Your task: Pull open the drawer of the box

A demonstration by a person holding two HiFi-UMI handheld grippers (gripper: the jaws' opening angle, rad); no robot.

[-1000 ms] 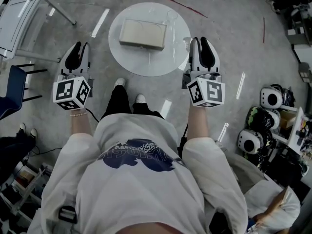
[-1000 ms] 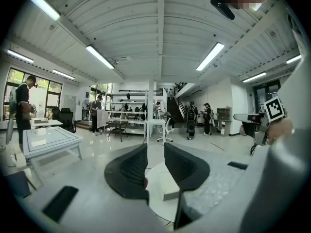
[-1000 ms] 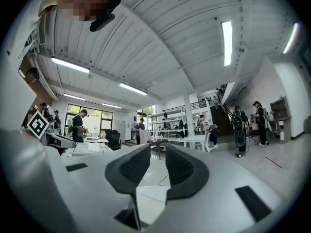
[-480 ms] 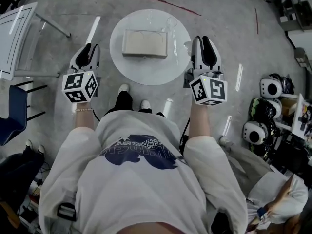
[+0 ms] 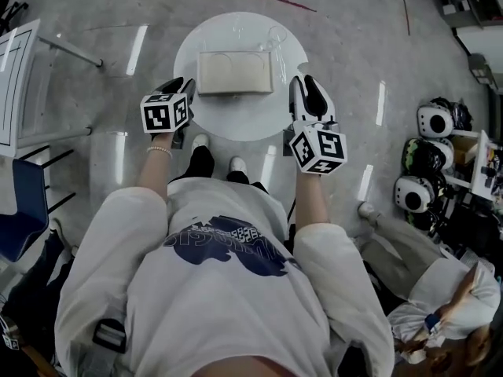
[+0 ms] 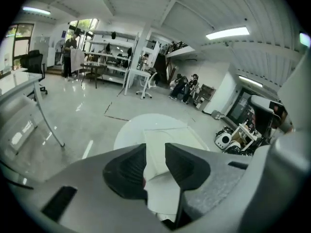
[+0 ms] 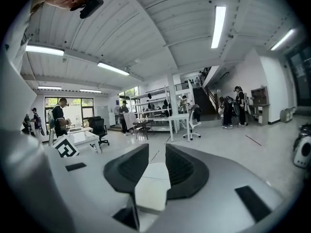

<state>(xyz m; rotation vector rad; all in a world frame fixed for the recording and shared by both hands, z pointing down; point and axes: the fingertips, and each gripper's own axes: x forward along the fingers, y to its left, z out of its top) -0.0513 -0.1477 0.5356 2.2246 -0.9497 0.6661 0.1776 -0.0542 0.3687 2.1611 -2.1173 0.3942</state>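
Beige box [image 5: 234, 72] (untouched) separates left gripper [image 5: 185, 86], right gripper [image 5: 308, 82].

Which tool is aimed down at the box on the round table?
The left tool: its camera looks down onto the box and table; the right tool faces level across the room. Both tools' jaws have just been opening, empty.

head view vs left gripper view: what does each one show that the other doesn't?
Head view only: the wearer's printed shirt, shoes, blue chair. Left gripper view only: ceiling lights, shelving, people far off. Both: round white table, beige box, left claw, its jaws just opening wider, nothing gripped.
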